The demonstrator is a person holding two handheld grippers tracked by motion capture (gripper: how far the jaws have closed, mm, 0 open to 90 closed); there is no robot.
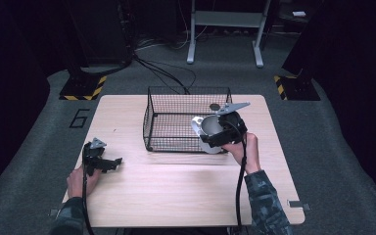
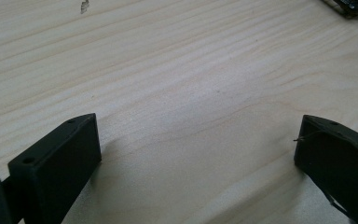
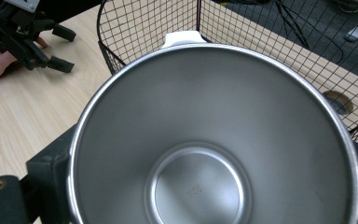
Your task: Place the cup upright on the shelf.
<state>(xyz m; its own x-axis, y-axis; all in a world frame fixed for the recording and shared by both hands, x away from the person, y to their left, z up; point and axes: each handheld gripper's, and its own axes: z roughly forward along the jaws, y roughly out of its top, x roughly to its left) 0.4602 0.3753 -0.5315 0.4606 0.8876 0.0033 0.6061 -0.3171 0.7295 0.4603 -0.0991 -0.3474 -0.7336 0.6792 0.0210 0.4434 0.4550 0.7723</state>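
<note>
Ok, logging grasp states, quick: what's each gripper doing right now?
Left gripper: open, holding nothing, low over the table.
Right gripper: shut on the steel bowl, at the wire basket.

Light wood table (image 1: pixel 176 196); black wire basket (image 1: pixel 176 117) standing on it.

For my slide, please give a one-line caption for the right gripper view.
Right gripper holding a steel bowl by the wire basket, with the left gripper resting on the wooden table.
</note>
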